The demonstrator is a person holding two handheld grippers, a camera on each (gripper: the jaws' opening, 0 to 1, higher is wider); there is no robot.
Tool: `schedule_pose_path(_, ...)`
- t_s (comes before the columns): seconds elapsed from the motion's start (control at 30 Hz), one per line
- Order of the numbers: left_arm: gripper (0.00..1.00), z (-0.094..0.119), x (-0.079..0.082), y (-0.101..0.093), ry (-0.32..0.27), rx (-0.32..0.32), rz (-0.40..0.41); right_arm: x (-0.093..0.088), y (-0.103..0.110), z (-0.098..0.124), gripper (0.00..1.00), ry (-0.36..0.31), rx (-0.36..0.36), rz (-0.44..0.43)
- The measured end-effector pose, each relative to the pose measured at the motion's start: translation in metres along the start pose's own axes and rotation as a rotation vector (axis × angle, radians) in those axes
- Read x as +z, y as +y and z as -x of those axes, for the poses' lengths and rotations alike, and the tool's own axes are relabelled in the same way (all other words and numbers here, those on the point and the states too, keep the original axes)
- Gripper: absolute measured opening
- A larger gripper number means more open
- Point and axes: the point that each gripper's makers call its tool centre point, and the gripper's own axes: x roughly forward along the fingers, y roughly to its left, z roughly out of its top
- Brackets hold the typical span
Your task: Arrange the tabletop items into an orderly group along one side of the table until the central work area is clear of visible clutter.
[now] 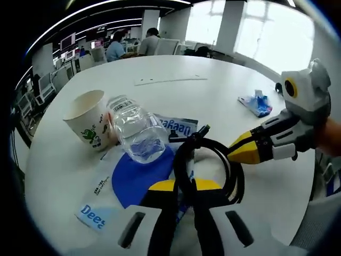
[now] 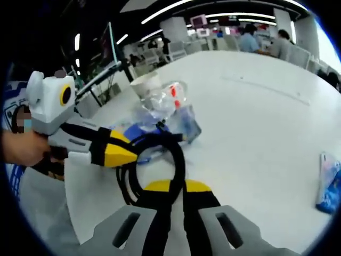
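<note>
A black coiled cable (image 1: 182, 160) hangs between both grippers above the white table (image 1: 213, 64). My left gripper (image 1: 184, 185) is shut on the cable's near side. My right gripper (image 1: 234, 152) comes in from the right, shut on the loop's other side. In the right gripper view, my right gripper (image 2: 171, 186) pinches the cable (image 2: 179, 156), with the left gripper (image 2: 131, 154) gripping it from the left. Behind the cable stand a paper cup (image 1: 88, 120) and a clear bottle (image 1: 138, 133) lying on a blue and white packet (image 1: 141, 178).
A small blue wrapper (image 1: 256, 104) lies apart at the right. A thin white strip (image 1: 170, 80) rests farther back. People sit at desks (image 1: 133, 42) beyond the round table. A hand (image 2: 24, 146) holds the left gripper near the table edge.
</note>
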Motion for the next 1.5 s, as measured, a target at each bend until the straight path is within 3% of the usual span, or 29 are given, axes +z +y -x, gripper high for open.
schedule_pose_path(0.37, 0.08, 0.009, 0.002, -0.009, -0.007, 0.004, -0.010, 0.001, 0.005, 0.015, 0.02, -0.011, 0.001, -0.017)
schedule_pose_path(1.13, 0.08, 0.031, 0.034, -0.035, -0.081, 0.012, -0.043, 0.019, 0.004, 0.057, 0.01, -0.081, -0.032, 0.015)
schedule_pose_path(1.5, 0.08, 0.042, 0.039, -0.054, -0.104, 0.003, -0.060, 0.020, 0.006, 0.079, 0.01, -0.106, -0.059, 0.041)
